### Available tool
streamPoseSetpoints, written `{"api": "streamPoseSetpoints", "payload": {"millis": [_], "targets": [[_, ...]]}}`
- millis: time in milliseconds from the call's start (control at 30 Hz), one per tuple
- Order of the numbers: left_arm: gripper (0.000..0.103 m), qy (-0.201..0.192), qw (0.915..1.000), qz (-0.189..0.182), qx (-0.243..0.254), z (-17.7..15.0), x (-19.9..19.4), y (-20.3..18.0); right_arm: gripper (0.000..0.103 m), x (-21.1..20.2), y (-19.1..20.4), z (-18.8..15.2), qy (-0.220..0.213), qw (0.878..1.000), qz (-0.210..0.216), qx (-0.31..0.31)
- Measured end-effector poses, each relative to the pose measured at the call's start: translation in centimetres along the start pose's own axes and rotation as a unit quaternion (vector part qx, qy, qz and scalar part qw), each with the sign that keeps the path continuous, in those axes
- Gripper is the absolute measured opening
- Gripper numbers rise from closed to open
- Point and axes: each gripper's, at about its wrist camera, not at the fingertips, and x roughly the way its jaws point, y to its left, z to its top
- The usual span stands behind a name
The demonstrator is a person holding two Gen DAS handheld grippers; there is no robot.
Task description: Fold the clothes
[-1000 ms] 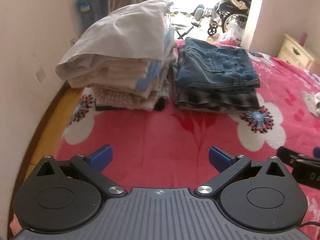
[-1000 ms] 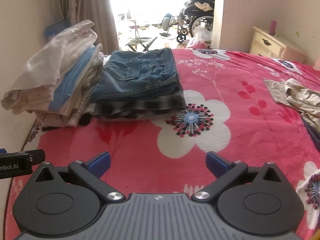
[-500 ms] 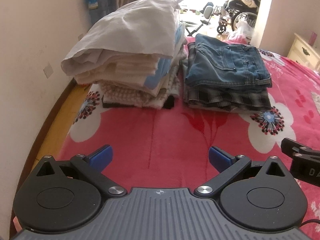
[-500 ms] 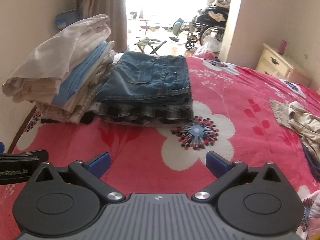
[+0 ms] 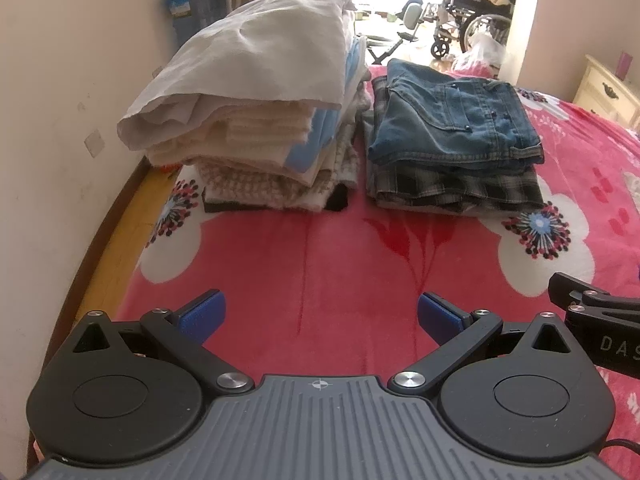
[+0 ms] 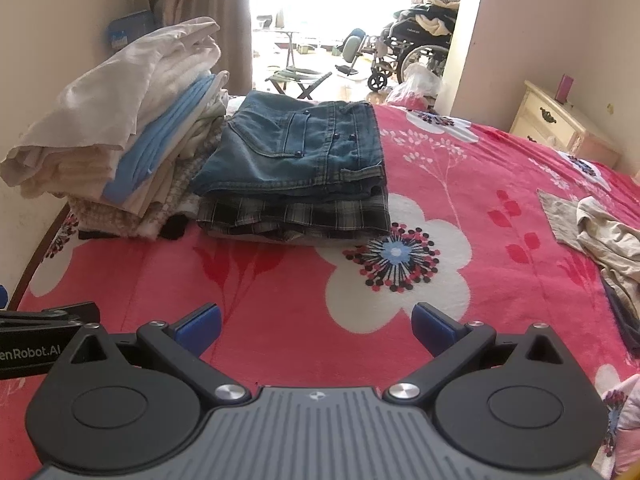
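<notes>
Two folded stacks sit side by side on the bed (image 6: 280,304): the taller pile (image 5: 256,120) left, against the wall; the jeans stack (image 5: 452,148) right; unfolded clothes (image 6: 600,232) far right.

Pink flowered blanket (image 5: 320,264) — blue jeans (image 5: 452,120) over grey plaid shorts (image 5: 456,188).

I see daylight pouring through the doorway (image 6: 332,12), blown out to white there. The blanket (image 5: 320,264) is evenly lit and sharp; both fisheye views bend and darken at the corners.
</notes>
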Motion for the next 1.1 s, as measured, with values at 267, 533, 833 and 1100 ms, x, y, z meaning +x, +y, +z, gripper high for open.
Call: {"api": "streamPoseSetpoints", "payload": {"millis": [267,533,833,1100], "targets": [[0.103,0.005,1.0000,-0.001,0.002,-0.12,0.36,-0.08,0.103,0.34,-0.12,-0.01,0.004,1.000,-0.002,0.003],[0.103,0.005,1.0000,-0.005,0.002,-0.08,0.50,-0.08,0.103,0.49,-0.03,0.01,0.007,1.000,-0.003,0.006],[0.103,0.003,1.0000,-0.005,0.001,0.12,0.38,-0.05,0.103,0.42,-0.05,0.13,0.010,1.000,-0.007,0.004],[0.103,-0.001,1.0000,-0.003,0.001,0.44,0.18,0.04,0.103,0.54,-0.16,0.15,0.014,1.000,-0.010,0.008]]}}
